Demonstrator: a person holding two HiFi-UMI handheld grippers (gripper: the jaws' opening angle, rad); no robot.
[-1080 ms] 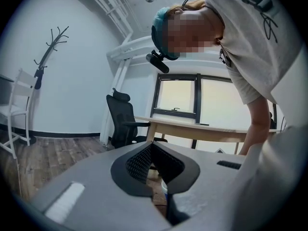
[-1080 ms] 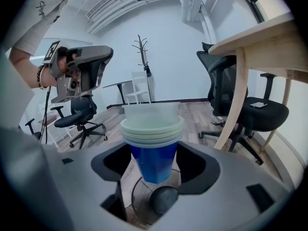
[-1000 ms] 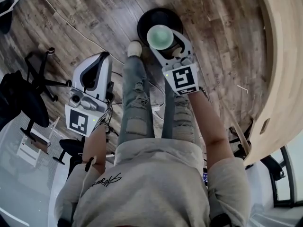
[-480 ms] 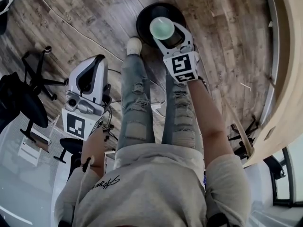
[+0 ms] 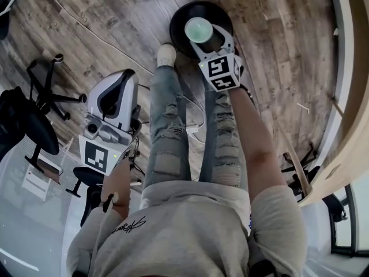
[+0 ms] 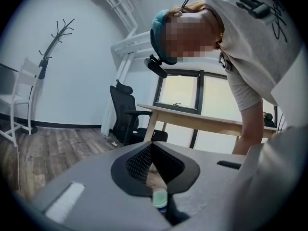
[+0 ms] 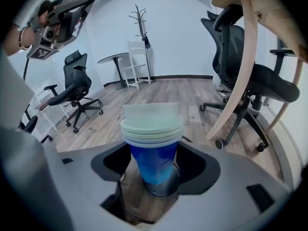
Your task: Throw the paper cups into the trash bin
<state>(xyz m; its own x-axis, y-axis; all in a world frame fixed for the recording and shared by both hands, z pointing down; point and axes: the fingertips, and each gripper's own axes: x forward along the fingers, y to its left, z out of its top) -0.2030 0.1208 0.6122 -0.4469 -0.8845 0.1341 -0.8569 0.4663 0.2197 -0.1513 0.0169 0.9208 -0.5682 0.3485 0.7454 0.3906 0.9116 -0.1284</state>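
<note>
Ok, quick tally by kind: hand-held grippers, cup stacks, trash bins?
Hand-held grippers: 2, the left hand-held gripper and the right hand-held gripper
Stack of paper cups: 1
Trash bin: 1
Total: 4

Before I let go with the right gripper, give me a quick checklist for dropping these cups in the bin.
1. Grip: right gripper is shut on the stack of paper cups: ok.
2. Aim: in the head view the stack sits inside the outline of the trash bin: ok.
3. Height of the stack above the bin: cannot tell.
4. Left gripper is shut, empty and off to the side, away from the bin: ok.
5. Shoe is beside the bin's rim, not over the opening: ok.
</note>
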